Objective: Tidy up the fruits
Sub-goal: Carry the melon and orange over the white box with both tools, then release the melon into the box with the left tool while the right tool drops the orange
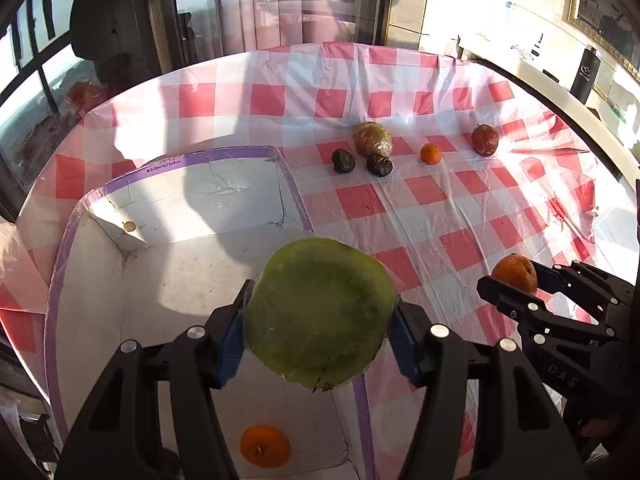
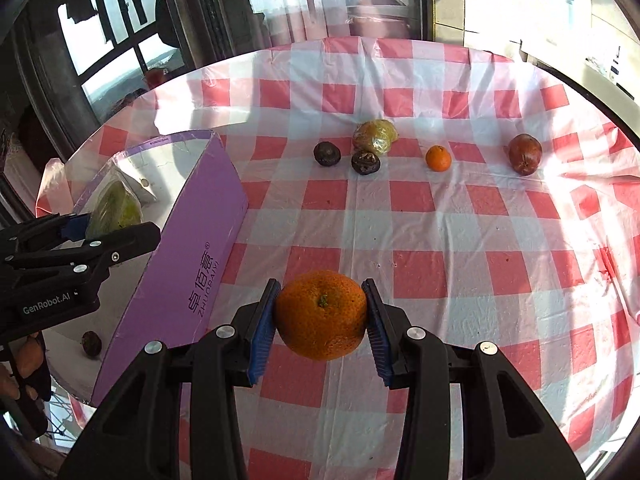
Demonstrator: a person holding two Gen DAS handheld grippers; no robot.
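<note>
The left hand-held gripper is closed on a large green fruit wrapped in clear film, its blue pads pressed to either side. It holds the fruit above the open purple-edged box, over the box's right wall. On the box's white floor lie a small orange near the near end and, in the right wrist view, a dark wrinkled fruit.

The right hand-held gripper is closed on a large orange, stem end up, gripped between its blue pads. It hangs over the red-and-white checked cloth that covers the counter, just to the right of the box's purple outer wall, which bears printed lettering.

Toward the far edge of the counter, well apart from both grippers, five fruits lie in a loose row. A yellowish fruit in crinkled clear wrap sits furthest back. Touching its near side is a dark shrivelled fruit, and a second dark fruit lies just to the left of that. To the right comes a small tangerine, and further right, near the right edge, a reddish-brown wrinkled fruit.
</note>
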